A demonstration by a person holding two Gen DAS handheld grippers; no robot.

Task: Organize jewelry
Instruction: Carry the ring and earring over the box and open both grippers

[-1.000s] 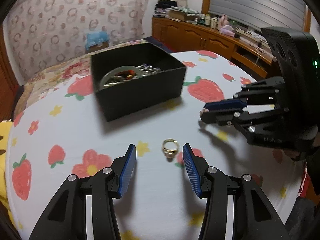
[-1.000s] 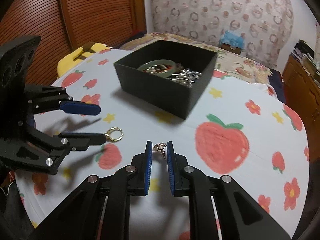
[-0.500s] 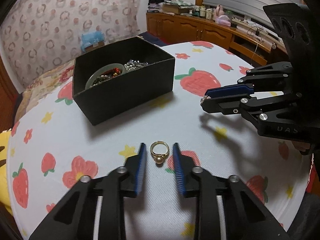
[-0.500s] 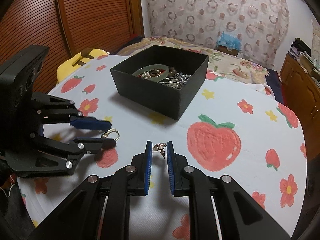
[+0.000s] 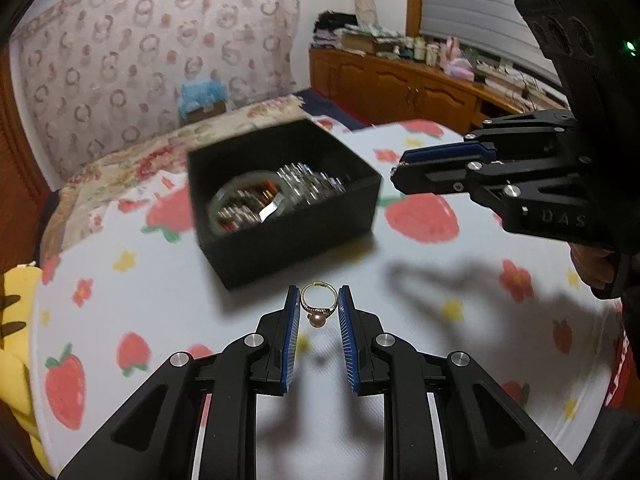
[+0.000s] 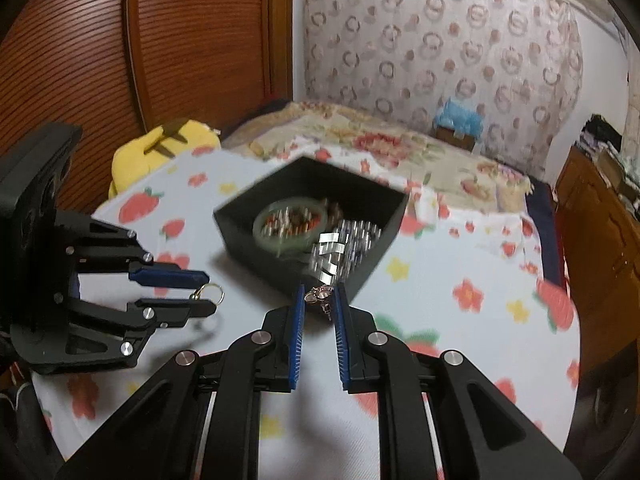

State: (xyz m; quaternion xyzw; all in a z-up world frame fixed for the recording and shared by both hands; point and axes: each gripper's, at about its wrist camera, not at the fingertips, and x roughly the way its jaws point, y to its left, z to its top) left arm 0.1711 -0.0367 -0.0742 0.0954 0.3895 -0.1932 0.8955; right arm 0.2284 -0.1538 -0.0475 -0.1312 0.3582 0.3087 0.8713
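Note:
My left gripper (image 5: 319, 298) is shut on a gold ring with a pearl (image 5: 318, 306) and holds it above the table, just in front of the black box (image 5: 280, 196). The ring also shows in the right wrist view (image 6: 209, 293) between the left gripper's tips (image 6: 206, 292). My right gripper (image 6: 319, 298) is shut on a small earring (image 6: 319, 295) and holds it just before the box's (image 6: 310, 222) near wall. The right gripper shows in the left wrist view (image 5: 398, 172) beside the box's right corner. The box holds a green bangle (image 6: 290, 224) and silver chains (image 6: 348, 240).
The round table (image 5: 420, 280) has a white cloth with strawberries and flowers. A yellow cushion (image 6: 160, 152) lies past its far left edge. A floral bed (image 6: 400, 152) lies behind the table. Wooden cabinets (image 5: 400, 88) stand at the back right.
My left gripper has shut on the ring and lifted it off the cloth. Both grippers have risen and moved closer to the box. The right gripper still holds the earring.

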